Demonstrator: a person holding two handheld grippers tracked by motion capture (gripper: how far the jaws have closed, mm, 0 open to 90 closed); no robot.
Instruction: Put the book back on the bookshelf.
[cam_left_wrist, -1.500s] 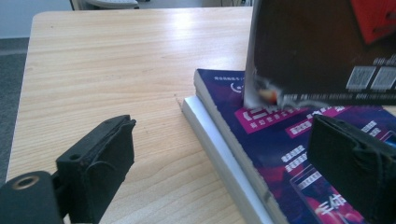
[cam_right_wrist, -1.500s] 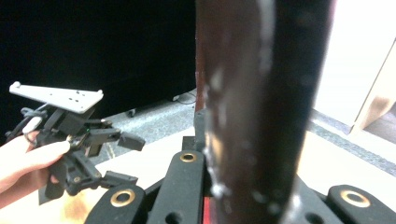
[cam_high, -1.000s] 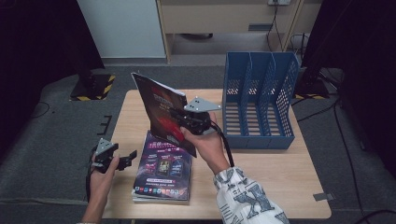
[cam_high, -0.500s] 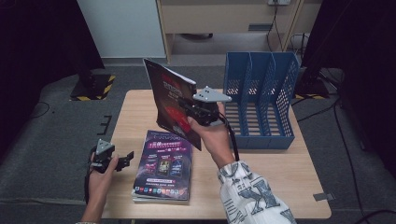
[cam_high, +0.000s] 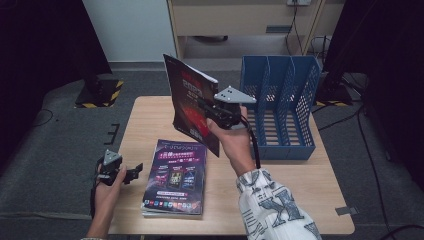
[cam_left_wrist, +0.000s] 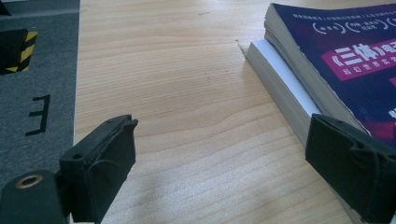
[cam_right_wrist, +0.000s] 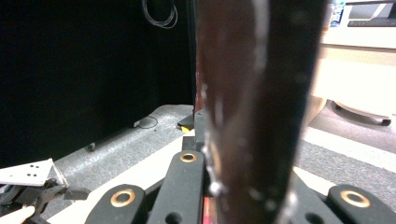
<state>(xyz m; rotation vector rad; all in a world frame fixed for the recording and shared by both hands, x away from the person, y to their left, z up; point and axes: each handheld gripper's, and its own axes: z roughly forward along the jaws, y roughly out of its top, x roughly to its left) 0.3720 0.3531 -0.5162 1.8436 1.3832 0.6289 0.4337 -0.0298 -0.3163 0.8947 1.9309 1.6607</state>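
Your high view is evenly lit over the table (cam_high: 300, 185), though the far corners go nearly black. The right gripper view is soft — the held magazine (cam_right_wrist: 252, 93) is blurred, perhaps too close, with pale glare streaks.

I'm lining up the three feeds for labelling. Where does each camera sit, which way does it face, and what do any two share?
High view: above the person's side, looking forward and down on the table; both forearms and tools show.
Left gripper view: on the left tool, low over the wood, facing the stacked magazines; its open jaws show.
Right gripper view: on the right tool, facing the raised magazine clamped edge-on.
Shared: high and right views show that magazine; high and left, the stack.
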